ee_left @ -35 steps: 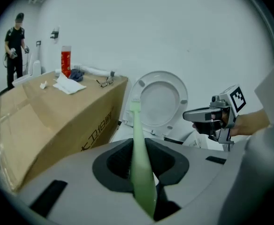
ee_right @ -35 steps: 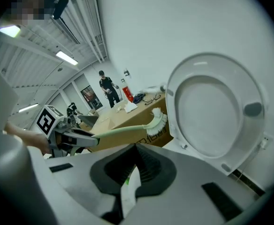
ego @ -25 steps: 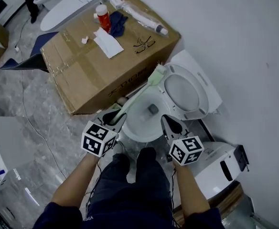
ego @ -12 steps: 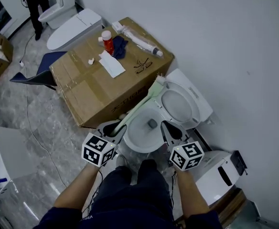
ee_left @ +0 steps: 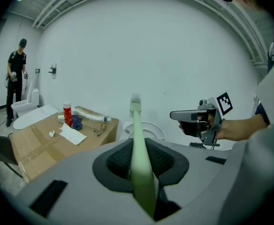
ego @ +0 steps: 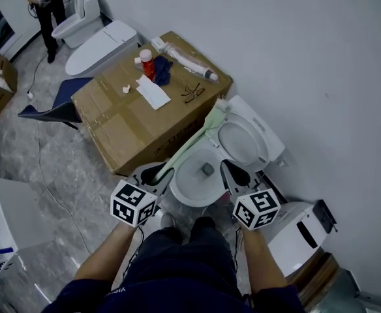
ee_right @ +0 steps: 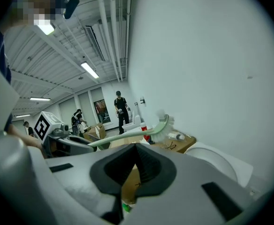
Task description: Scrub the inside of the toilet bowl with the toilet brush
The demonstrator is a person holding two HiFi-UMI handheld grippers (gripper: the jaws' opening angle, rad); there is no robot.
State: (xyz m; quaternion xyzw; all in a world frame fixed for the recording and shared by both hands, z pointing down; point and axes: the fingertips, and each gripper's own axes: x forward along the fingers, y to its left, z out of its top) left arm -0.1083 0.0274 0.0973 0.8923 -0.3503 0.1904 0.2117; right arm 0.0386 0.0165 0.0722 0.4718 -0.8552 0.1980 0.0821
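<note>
In the head view the white toilet bowl (ego: pixel 202 173) stands just ahead of my legs, its lid (ego: pixel 243 139) raised against the wall. My left gripper (ego: pixel 155 174) is shut on the handle of the pale green toilet brush (ego: pixel 192 141). The brush slants up over the bowl's left rim, its bristle head (ego: pixel 219 105) beside the lid. The left gripper view shows the handle (ee_left: pixel 138 139) clamped between the pads of my left gripper (ee_left: pixel 139 149). My right gripper (ego: pixel 233 173) hovers at the bowl's right rim, shut and empty (ee_right: pixel 136 150). From there the brush (ee_right: pixel 161 127) crosses ahead.
A large cardboard box (ego: pixel 128 119) left of the toilet carries a red bottle (ego: pixel 147 63), cloths and glasses. Another toilet (ego: pixel 101 44) and a person (ego: pixel 40 2) are at the far left. A white appliance (ego: pixel 293 230) stands at my right. The wall is close behind.
The head view has pulled back and shifted, so more of the room and wall shows. Both grippers and the brush keep the same pose over the bowl.
</note>
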